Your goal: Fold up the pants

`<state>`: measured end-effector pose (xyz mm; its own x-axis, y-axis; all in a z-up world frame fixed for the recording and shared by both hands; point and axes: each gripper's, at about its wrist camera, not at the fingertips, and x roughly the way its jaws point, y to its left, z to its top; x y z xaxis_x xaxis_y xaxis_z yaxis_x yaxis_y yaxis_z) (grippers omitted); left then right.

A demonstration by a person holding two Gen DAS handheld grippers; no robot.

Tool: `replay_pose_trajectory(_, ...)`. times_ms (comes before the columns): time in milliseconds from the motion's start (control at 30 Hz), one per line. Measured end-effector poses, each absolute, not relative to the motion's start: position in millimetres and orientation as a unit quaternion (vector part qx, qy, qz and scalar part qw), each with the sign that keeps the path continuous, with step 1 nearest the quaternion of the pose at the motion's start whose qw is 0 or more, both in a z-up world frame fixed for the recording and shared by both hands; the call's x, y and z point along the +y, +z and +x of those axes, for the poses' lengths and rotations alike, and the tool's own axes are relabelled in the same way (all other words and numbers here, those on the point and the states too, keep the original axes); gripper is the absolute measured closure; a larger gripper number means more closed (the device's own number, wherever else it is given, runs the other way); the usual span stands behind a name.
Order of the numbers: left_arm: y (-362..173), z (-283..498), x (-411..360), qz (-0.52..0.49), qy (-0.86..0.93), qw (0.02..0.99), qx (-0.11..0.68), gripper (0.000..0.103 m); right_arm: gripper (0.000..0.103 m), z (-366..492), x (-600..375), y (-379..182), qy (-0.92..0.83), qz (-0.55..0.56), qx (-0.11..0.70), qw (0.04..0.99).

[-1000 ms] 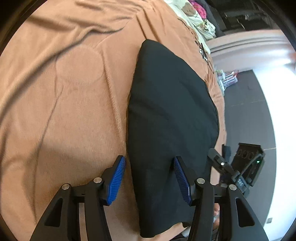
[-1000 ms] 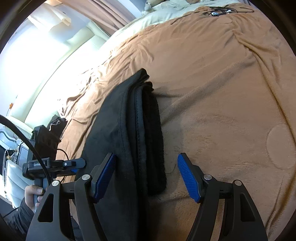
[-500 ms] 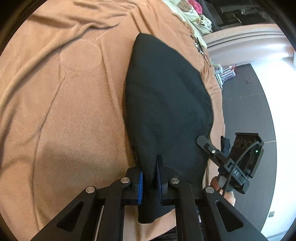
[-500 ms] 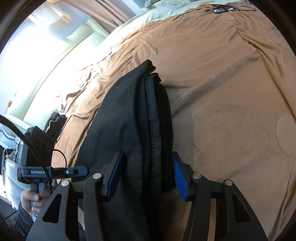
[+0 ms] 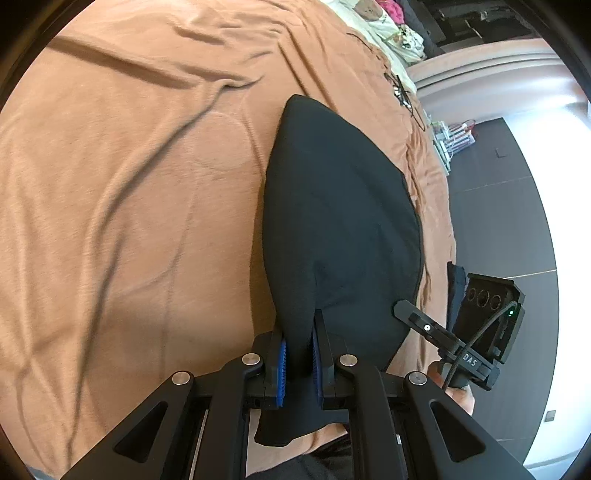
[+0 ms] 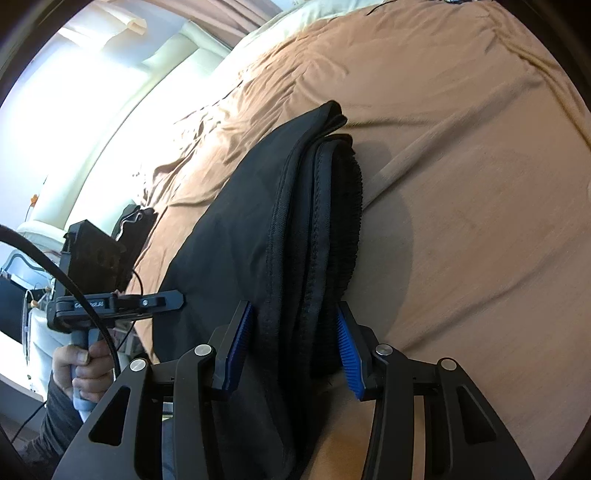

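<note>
The black pants [image 5: 340, 206] lie folded into a long narrow stack on a brown blanket [image 5: 129, 221]. My left gripper [image 5: 298, 354] is shut on the near end of the stack, and a pinch of cloth rises between its blue pads. In the right wrist view the pants [image 6: 236, 229] show their stacked seams and ribbed waistband edge. My right gripper [image 6: 293, 343] is closing on that thick edge, and both blue pads press the layers from either side. The cloth near both grippers is lifted a little off the blanket.
The blanket [image 6: 461, 184] covers a wide bed with creases and free room beyond the pants. A person's hand [image 6: 79, 373] holds the left gripper's handle at the bed's edge. Pillows and clothes [image 5: 388, 26] lie at the far end, and dark floor [image 5: 491, 206] runs beside the bed.
Both grippers went from open beside the pants to closed on the near end. The left one has since lifted the cloth slightly, and the pants look closer in both views.
</note>
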<state>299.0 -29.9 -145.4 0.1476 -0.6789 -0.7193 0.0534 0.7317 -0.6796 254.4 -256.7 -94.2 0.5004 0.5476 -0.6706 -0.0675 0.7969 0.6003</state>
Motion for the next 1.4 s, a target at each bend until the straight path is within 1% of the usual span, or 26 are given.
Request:
replay_pose_trajectory(200, -143, 304, -31, -0.238, -0.258, 0.708, 0.612, 0.091, 0.061, 255, -255, -95, 0.205, 0.258, 0.470, 0.819)
replay_pose_trajectory(233, -143, 305, -31, -0.237, -0.257, 0.707, 0.615, 0.089, 0.061, 256, -256, -94, 0.204, 0.258, 0.468, 0.820)
replay_pose_trajectory(267, -144, 306, -31, -0.237, -0.254, 0.707, 0.616, 0.085, 0.061, 257, -258, -93, 0.205, 0.262, 0.465, 0.820)
replay_pose_trajectory(300, -145, 309, -31, -0.237, -0.250, 0.707, 0.618, 0.081, 0.057, 260, -262, -94, 0.205, 0.269, 0.464, 0.819)
replay_pose_trajectory(333, -146, 312, -32, -0.236, -0.247, 0.710, 0.616, 0.073, 0.053, 261, -265, -95, 0.203, 0.276, 0.461, 0.819)
replay_pose_trajectory(367, -147, 312, -30, -0.234, -0.246, 0.713, 0.614, 0.062, 0.041, 263, -268, -97, 0.200, 0.286, 0.457, 0.818)
replay_pose_trajectory(400, -147, 315, -28, -0.236, -0.245, 0.716, 0.609, 0.057, 0.033, 267, -273, -98, 0.195, 0.297, 0.452, 0.818)
replay_pose_trajectory(433, -148, 316, -25, -0.239, -0.246, 0.718, 0.606, 0.051, 0.033, 268, -275, -99, 0.194, 0.303, 0.450, 0.817)
replay_pose_trajectory(833, -155, 349, -29, -0.256, -0.257, 0.724, 0.587, 0.051, 0.033, 309, -287, -123, 0.193, 0.351, 0.463, 0.791)
replay_pose_trajectory(1100, -159, 373, -41, -0.252, -0.275, 0.719, 0.587, 0.051, 0.033, 314, -291, -126, 0.203, 0.376, 0.456, 0.781)
replay_pose_trajectory(1400, -169, 394, -51, -0.258, -0.295, 0.712, 0.583, 0.051, 0.033, 325, -284, -132, 0.214, 0.371, 0.455, 0.781)
